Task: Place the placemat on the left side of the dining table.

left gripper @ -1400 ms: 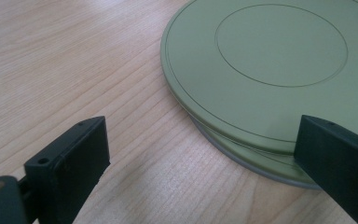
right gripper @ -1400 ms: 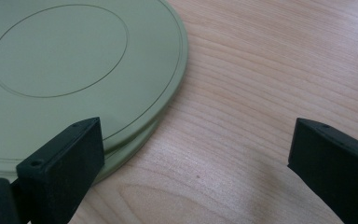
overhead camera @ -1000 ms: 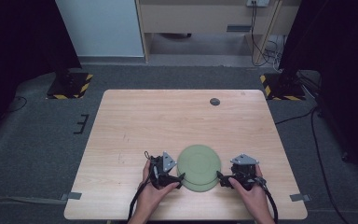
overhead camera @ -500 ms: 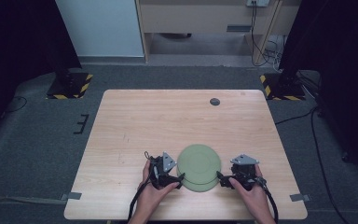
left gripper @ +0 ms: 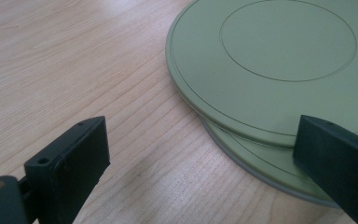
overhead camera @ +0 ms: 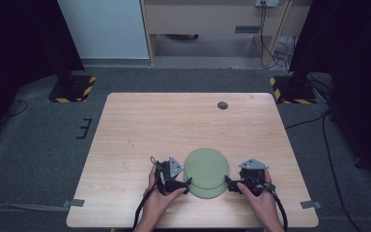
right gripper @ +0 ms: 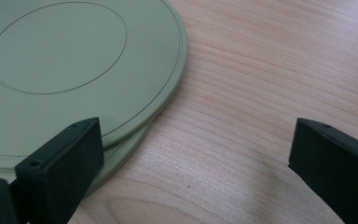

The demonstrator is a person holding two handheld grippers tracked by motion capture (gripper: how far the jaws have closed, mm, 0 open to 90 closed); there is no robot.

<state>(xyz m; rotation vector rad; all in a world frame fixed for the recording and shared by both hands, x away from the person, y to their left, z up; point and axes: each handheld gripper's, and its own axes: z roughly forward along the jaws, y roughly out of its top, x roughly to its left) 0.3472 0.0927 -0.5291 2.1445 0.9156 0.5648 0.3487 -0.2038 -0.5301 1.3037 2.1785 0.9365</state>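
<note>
Plates (overhead camera: 206, 172), two green ones stacked a little offset, lie flat near the tabletop's (overhead camera: 140, 130) near edge, between both claws. Left claw (overhead camera: 186, 182) sits released at the stack's left rim, one jaw over the lower plate's (left gripper: 261, 163) edge. Right claw (overhead camera: 228, 182) is released at the right rim. Bare wood stretches beyond toward a small dark disc (overhead camera: 222, 105).

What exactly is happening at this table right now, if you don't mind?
A person holds tongs in each hand beside two stacked green plates on the wooden table. The left tongs and right tongs flank the stack with jaws open, gripping nothing. The top plate sits offset on the lower plate.
</note>
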